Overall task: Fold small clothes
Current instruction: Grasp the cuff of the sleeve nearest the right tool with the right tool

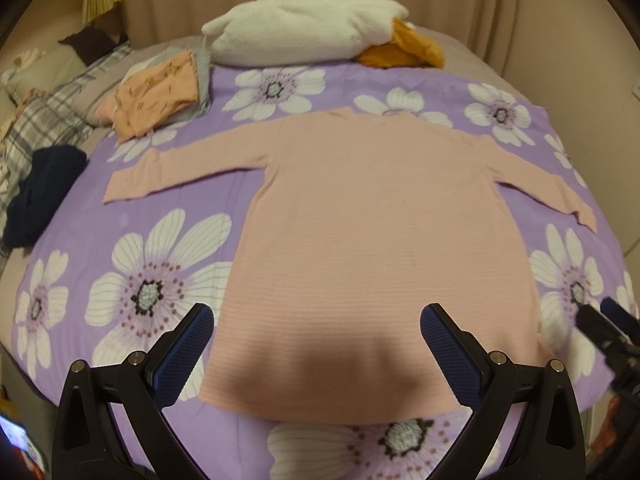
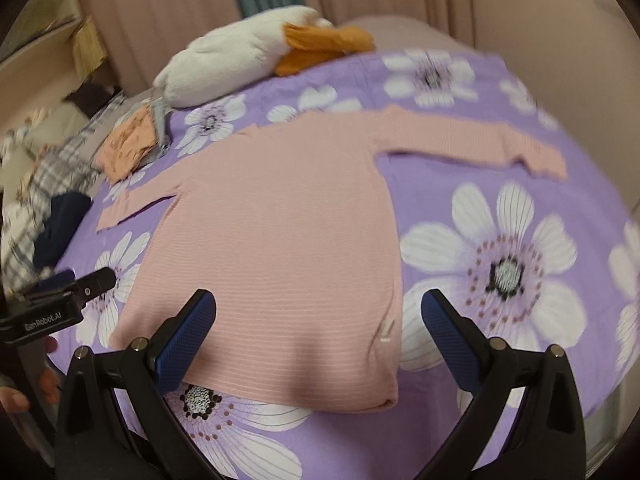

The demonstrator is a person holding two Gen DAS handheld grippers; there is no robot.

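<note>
The purple bedspread printed with large white daisies [image 1: 192, 264] serves as my folding surface. On it the pink ribbed long-sleeved top [image 1: 360, 216] lies flat, hem toward me, neckline far, both sleeves stretched out to the left and right. At the far edge sit a white fluffy plush cushion [image 1: 296, 28] and an orange knitted garment [image 1: 404, 50]; far left lies a small stack of peach and grey folded clothes [image 1: 160, 92], and further left a dark navy garment [image 1: 40, 192], all well apart from the top.

My left gripper [image 1: 316, 340] hovers over the near hem, fingers spread wide, holding nothing. My right gripper [image 2: 318, 332] hovers near the hem's right corner, likewise spread and empty.

As I judge it, folding has not begun, and the first step is a sleeve or side fold. To do it well, I should pinch one layer-pair cleanly at the hem corner and shoulder, lift both together, and carry the edge across in parallel so the ribbing stays unwrinkled. The knit likely stretches; I should avoid dragging it or gathering the bedspread beneath.
</note>
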